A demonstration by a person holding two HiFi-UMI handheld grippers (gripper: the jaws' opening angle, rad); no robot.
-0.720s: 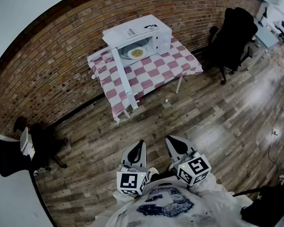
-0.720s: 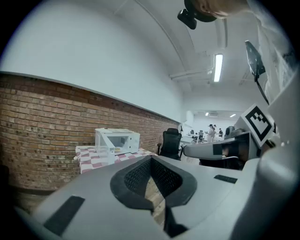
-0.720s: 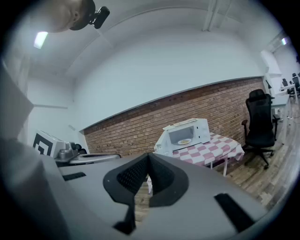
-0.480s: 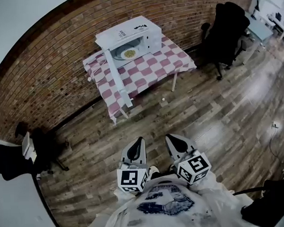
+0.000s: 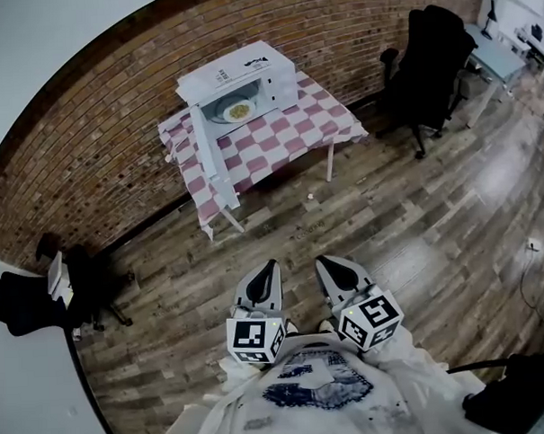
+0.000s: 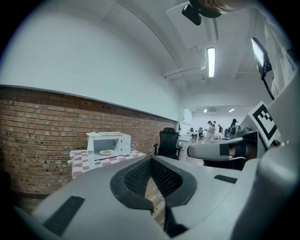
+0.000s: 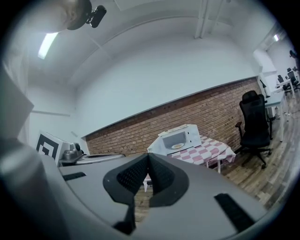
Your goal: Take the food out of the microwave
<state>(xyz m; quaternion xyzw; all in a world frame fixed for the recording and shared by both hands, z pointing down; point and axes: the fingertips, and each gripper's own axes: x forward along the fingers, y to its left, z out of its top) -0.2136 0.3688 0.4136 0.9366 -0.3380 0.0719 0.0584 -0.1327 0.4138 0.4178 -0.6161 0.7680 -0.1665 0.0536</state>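
**Door open, food not yet reached**

From my seat, little of this job is done. The microwave (image 5: 239, 76) stands at about 12 o'clock in the head view, far across the wooden floor (image 5: 408, 233), on a checkered tabletop (image 5: 291, 134) against the brick wall (image 5: 89, 148). Its door (image 5: 212, 160) is swung wide open toward me, so the opening step looks finished. The plate of food (image 5: 238, 110) sits inside the cavity, in plain sight, untouched.

Both tools are close to my body at 6 o'clock, well apart from the tabletop. The left gripper (image 5: 271, 267) is clenched on nothing; its own view shows the pads pressed together with only floor beyond them. The right gripper (image 5: 322, 262) is likewise clenched and empty, aimed roughly at the microwave. A black chair (image 5: 427, 52) stands at 2 o'clock, clear of my line.

What is left, as I judge it: walk up, release one gripper, reach in, take the plate's rim, and draw it out level onto the tabletop.
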